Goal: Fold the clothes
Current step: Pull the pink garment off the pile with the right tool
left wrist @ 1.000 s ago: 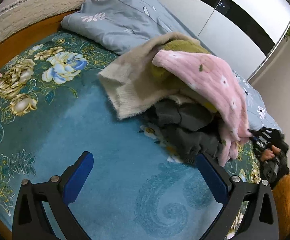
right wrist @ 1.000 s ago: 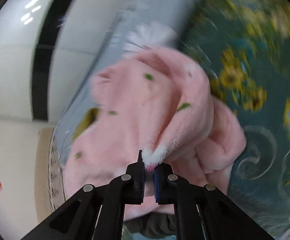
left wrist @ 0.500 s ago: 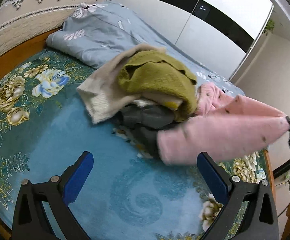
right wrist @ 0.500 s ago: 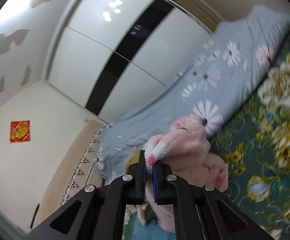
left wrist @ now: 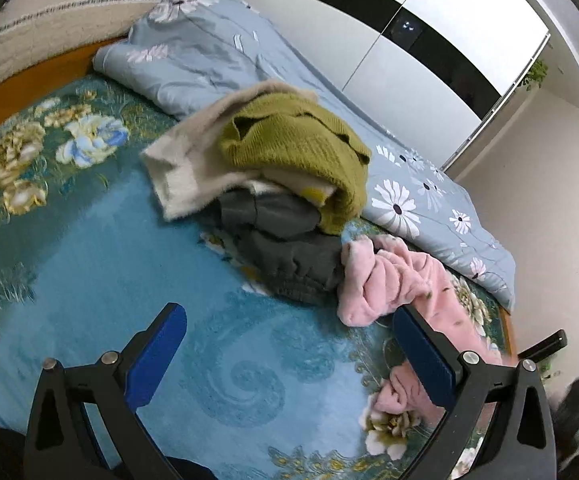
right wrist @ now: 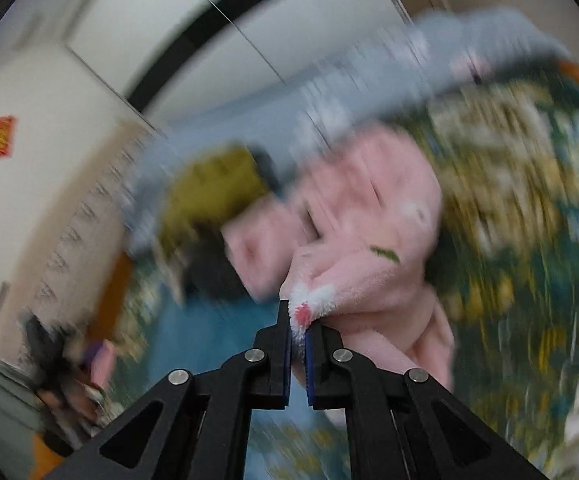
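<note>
Right claw [right wrist: 298,322] clenched on a white-fringed edge of the pink fleece garment [right wrist: 373,220]; fabric pinched between the blue pads, the rest of it trailing off toward 12–1 o'clock over the floral blanket [right wrist: 529,208]. Right wrist view heavily motion-blurred, detail beyond the claw unclear. Left claw [left wrist: 289,344] released, jaws wide apart, nothing between them, hovering over the blue swirl part of the bed blanket [left wrist: 101,248]. In the left wrist view the pink garment [left wrist: 393,280] lies crumpled on the bed at about 3–4 o'clock, partly behind the right-hand finger of the left claw, one end touching the dark grey garment [left wrist: 289,256]. Clothes pile sits centre, about 12 o'clock from the left claw: olive knit sweater [left wrist: 297,148] on top, beige fuzzy garment [left wrist: 193,168] under it spilling to 10 o'clock, dark grey at the bottom. Grey-blue daisy-print quilt [left wrist: 409,200] runs behind the pile from 11 to 3 o'clock. White wardrobe doors [left wrist: 429,64] with black stripe at 1 o'clock.
</note>
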`<state>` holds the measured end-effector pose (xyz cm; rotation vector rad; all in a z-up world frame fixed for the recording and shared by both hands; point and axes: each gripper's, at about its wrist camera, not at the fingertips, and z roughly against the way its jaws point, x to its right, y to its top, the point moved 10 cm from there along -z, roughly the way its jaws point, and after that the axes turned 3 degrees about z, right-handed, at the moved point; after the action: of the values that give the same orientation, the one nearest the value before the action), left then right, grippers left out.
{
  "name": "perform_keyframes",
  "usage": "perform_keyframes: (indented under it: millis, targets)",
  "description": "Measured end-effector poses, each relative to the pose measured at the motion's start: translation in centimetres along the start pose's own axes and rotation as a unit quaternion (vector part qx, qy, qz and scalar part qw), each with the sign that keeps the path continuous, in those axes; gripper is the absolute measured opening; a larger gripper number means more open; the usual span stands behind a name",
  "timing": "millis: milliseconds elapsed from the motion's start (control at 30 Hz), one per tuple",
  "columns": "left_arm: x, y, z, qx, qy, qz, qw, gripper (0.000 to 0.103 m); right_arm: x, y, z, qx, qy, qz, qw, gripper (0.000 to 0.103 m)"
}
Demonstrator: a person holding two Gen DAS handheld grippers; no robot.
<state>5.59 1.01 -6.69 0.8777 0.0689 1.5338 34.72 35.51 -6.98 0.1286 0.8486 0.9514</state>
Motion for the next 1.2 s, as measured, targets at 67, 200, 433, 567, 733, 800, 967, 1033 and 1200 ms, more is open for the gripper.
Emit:
perform_keyframes:
  millis: [67, 200, 433, 567, 733, 800, 967, 1033, 1200]
  targets:
    - [0.3, -0.8, -0.6, -0.01, -0.005, 0.008, 0.9999, 0.103, 0.9, -3.1, -3.2, -0.016, 0.026, -0.06, 0.998, 0.006]
    - [1.0, -2.5, -1.5, -0.03, -0.005, 0.007, 0.9995, 0.103, -3.1, -4.6, -8.7, -0.04, 0.084, -0.09, 0.992, 0.006]
    - [-0.5, -0.3, 0.1, -0.003, 0.015, 0.008, 0.9999, 0.103, -17.4, 0.7, -13.5, -0.054, 0.178, -0.001, 0.982, 0.006]
    - [-3.1, 2.3, 1.7, 0.021, 0.016, 0.034, 0.9991, 0.103, -25.7, 4.9, -13.9, -0.044, 0.219, 0.047, 0.974, 0.006]
    - [-7.2, 5.3, 4.0, 0.028, -0.003, 0.022, 0.9994, 0.103, -35.5, 10.1, -12.2, -0.003, 0.287, 0.084, 0.954, 0.006]
    - [-9.2, 6.5, 4.6, 0.036, -0.001, 0.044, 0.9984, 0.103, -37.9, 11.3, -11.1, 0.016, 0.314, 0.086, 0.945, 0.006]
    - [-13.0, 7.7, 5.2, 0.045, 0.019, 0.055, 0.9973, 0.103, -38.8, 11.0, -11.1, 0.031, 0.32, 0.09, 0.943, 0.006]
    - [-14.8, 7.6, 4.9, 0.043, 0.023, 0.067, 0.9966, 0.103, -36.8, 8.5, -14.4, -0.005, 0.277, 0.095, 0.956, 0.006]
    - [-17.3, 6.2, 2.7, 0.009, 0.027, 0.085, 0.996, 0.103, -29.0, -0.6, -23.1, -0.124, 0.154, 0.099, 0.975, 0.006]
